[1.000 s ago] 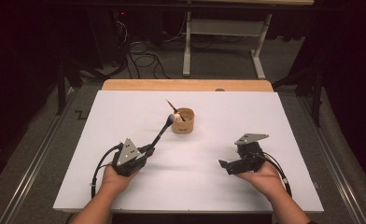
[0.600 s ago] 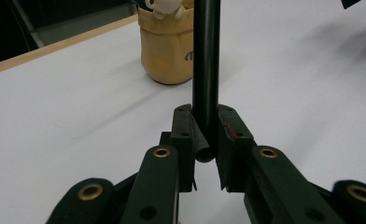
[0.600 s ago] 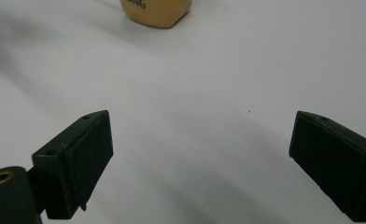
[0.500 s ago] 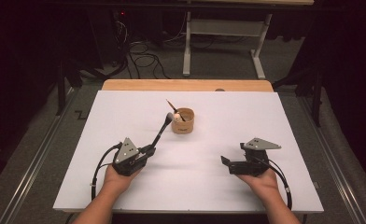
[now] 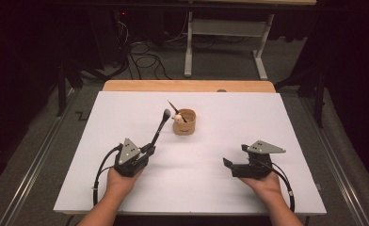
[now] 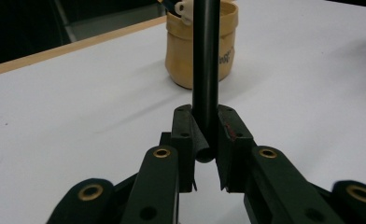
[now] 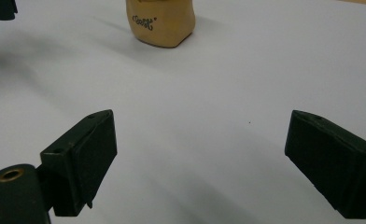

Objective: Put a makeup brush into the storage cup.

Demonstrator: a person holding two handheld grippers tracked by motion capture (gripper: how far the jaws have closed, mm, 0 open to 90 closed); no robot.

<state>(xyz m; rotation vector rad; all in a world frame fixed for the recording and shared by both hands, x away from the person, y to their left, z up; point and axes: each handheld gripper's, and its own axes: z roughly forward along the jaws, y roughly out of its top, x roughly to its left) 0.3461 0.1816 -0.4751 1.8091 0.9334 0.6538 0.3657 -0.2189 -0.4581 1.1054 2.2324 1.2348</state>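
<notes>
From the high view, your left gripper (image 5: 147,151) pinches the lower end of a black makeup brush (image 5: 159,128), whose bristle tip slants up toward the tan cup (image 5: 184,122) near the middle of the white tabletop (image 5: 102,122). The cup already holds something with a pale head and a dark stick, though it is too small here to say what. Your right gripper (image 5: 227,165) rests low on the table, well apart from the cup, its jaws pointing inward.

In the left gripper view the jaws are pressed onto the brush handle (image 6: 205,70) right at its end, so you have little purchase. The cup (image 6: 200,46) stands just behind the handle. The risk, I'd judge, is that the long brush swings in that short grip as you tip it in, and the head knocks the cup's rim; the cup looks light and soft-walled, so it could slide or topple.

In the right gripper view the jaws stand spread wide with nothing between them, above bare white surface, and the cup (image 7: 161,21) sits ahead. You could steady it from there.

Beyond the white sheet a wooden edge (image 5: 187,85) shows, then a dim floor with cables (image 5: 140,52) and a table frame (image 5: 225,33).
</notes>
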